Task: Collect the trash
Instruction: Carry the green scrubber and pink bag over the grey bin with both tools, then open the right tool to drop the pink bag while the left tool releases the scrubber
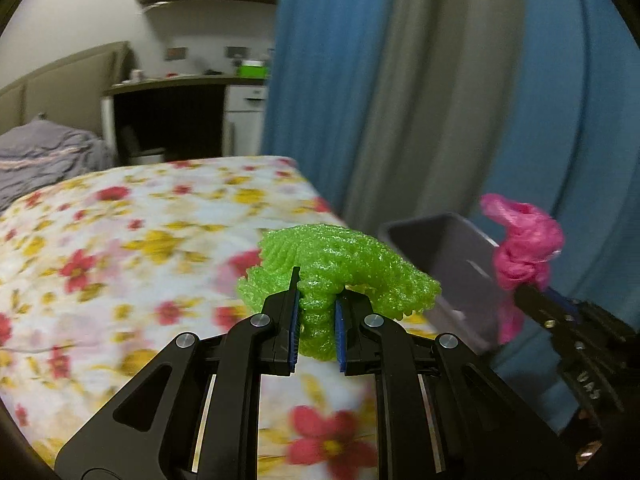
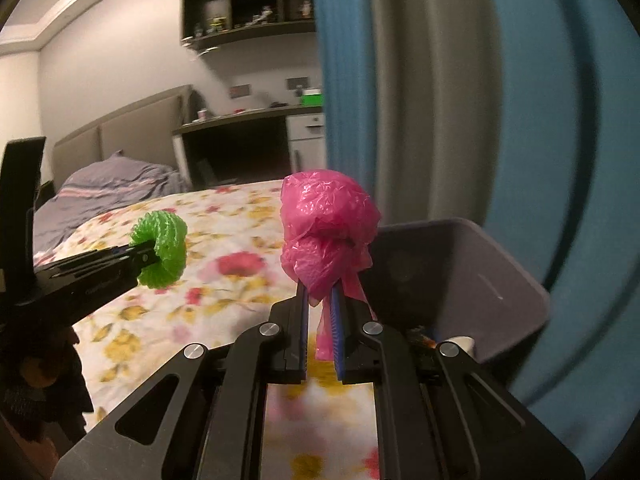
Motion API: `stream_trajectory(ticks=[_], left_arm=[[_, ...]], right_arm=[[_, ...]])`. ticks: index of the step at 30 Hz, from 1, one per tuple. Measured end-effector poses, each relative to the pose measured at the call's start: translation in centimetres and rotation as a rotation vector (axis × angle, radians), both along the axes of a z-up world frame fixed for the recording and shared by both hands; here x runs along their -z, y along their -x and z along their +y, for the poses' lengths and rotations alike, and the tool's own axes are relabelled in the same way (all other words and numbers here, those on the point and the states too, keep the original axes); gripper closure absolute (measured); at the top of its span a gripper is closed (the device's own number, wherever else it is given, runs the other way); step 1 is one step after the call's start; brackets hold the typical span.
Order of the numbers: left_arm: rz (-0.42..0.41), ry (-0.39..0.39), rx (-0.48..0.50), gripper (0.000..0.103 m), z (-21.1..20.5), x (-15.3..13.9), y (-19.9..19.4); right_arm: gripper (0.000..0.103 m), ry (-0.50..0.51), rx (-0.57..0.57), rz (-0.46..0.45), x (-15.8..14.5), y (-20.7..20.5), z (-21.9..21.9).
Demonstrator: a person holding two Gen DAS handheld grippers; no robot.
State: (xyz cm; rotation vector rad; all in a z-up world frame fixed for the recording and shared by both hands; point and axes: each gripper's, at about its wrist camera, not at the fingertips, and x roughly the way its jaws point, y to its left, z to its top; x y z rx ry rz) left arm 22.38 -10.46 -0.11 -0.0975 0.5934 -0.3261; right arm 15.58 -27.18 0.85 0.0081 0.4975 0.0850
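Trash in both claws. Left wrist view: my left gripper (image 1: 316,320) is clamped on a green foam net (image 1: 340,264), pinched at its gathered middle so it stays bunched above the floral bedspread (image 1: 120,248). Grey bin (image 1: 440,248) sits just right, off the bed's edge.

Right wrist view: my right gripper (image 2: 322,320) is clamped on a knotted pink plastic bag (image 2: 328,224) by its tail, ball upright, beside the bin's rim. I judge both are lifted for dropping in.

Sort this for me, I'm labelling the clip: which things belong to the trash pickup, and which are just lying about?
Part of the job:
- green foam net, gripped in the left tongs
- pink plastic bag, gripped in the right tongs
- grey bin beside the bed

Just lying about:
- floral bedsheet
- grey striped blanket
- blue curtain
- green box on the desk
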Motion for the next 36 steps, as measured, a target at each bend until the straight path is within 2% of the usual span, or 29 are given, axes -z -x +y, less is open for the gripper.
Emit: stream_trajectory(ticks=[6, 15, 19, 33, 36], left_arm=[[-0.018, 0.018, 0.119, 0.090, -5.6, -0.3, -0.8], [0.006, 0.064, 0.265, 0.089, -11.4, 0.8, -3.2], [0.059, 0.112, 0.311, 0.089, -13.0, 1.8, -4.7], [0.133, 0.124, 0.402, 0.087, -16.7, 5.0, -6.5], [0.147, 0.125, 0.414, 0.082, -16.9, 5.3, -6.6]], right_arm=[[0.092, -0.027, 0.087, -0.010, 0.5, 0.1, -3.4], [0.092, -0.079, 0.182, -0.009, 1.5, -1.0, -7.1], [0.092, -0.100, 0.204, -0.005, 1.9, -1.6, -8.2], [0.092, -0.125, 0.236, 0.029, 3.3, -3.5, -10.0], [0.091, -0.125, 0.237, 0.035, 3.6, -3.6, -10.2]])
